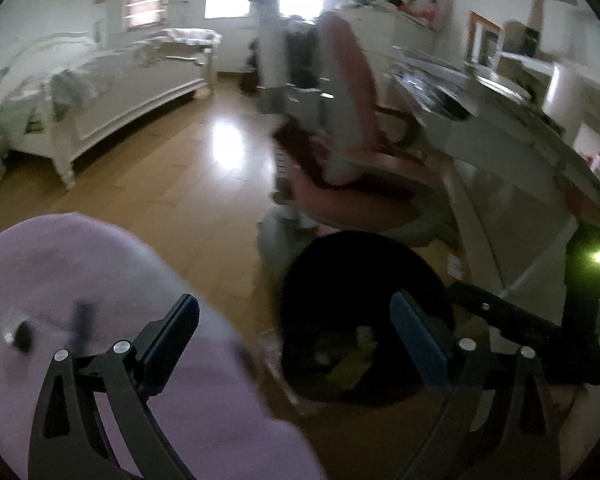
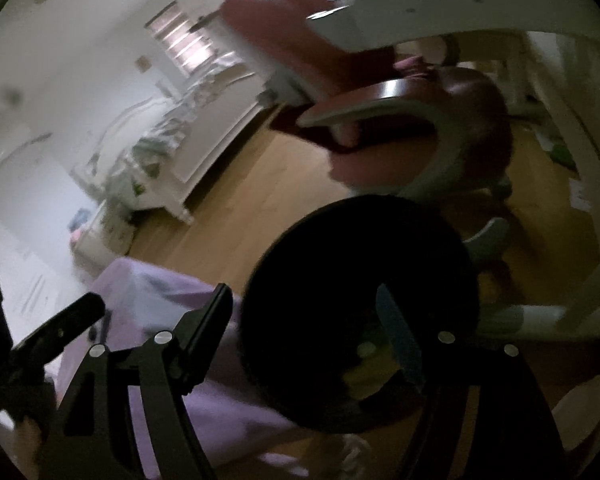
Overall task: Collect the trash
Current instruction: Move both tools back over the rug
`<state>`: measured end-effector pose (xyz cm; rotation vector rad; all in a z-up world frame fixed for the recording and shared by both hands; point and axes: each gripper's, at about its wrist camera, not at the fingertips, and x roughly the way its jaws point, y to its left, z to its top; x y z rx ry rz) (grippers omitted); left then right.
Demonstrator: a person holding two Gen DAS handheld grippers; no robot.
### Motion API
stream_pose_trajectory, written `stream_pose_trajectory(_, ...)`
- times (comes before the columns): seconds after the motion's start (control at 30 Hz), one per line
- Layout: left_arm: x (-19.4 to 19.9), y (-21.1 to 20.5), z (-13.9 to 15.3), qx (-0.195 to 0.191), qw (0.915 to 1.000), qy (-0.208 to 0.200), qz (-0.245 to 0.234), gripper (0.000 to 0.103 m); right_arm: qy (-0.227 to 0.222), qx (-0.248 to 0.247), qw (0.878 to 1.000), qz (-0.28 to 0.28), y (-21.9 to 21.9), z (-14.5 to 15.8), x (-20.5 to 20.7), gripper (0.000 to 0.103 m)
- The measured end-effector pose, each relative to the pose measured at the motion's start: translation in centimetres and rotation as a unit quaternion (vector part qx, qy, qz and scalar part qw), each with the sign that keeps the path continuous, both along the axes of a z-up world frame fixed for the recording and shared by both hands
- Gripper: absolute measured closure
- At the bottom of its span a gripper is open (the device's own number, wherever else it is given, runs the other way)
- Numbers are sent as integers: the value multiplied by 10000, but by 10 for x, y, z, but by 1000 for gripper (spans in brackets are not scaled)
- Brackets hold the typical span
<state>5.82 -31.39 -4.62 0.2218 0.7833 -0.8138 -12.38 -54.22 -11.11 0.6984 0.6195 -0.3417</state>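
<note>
with both grippers' jaws spread and empty over the black bin (image 1: 364,312) on the floor, yellowish trash (image 2: 364,376) sits inside; drop looks done, other trash not visible.

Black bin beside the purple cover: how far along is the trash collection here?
Done: the black bin on the floor already holds yellowish scraps. In hand: nothing; the left hand-held gripper and right hand-held gripper both stand open and empty above it. Left: too blurred to tell whether more trash remains around the room.
</note>
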Motion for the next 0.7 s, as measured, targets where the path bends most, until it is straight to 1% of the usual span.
stream_pose_trajectory(0.17, 31, 66, 3, 35, 9978, -54, 663, 7, -56, -104, 9983, 579, 39, 17, 29, 29)
stream_pose_trajectory(0.3, 69, 130, -2, 98, 9910, 1, 1335, 7, -99, -273, 9937, 1084, 78, 34, 55, 29)
stream_pose_trajectory(0.4, 93, 163, -9, 182, 9863, 88, 1637, 8, -110, -378, 9887, 1444, 108, 43, 76, 29)
stream_pose_trajectory(0.47, 109, 180, -16, 240, 9844, 160, 1734, 8, -104, -419, 9845, 1698, 130, 48, 93, 29)
stream_pose_trajectory(0.53, 120, 188, -20, 299, 9836, 201, 1765, 8, -59, -462, 9790, 1983, 152, 51, 113, 29)
stream_pose_trajectory(0.67, 137, 191, -32, 505, 9857, 260, 1590, 8, 199, -709, 9679, 2405, 192, 56, 154, 29)
stream_pose_trajectory(0.7, 136, 192, -34, 552, 9858, 245, 1564, 8, 281, -759, 9653, 2483, 202, 56, 164, 30)
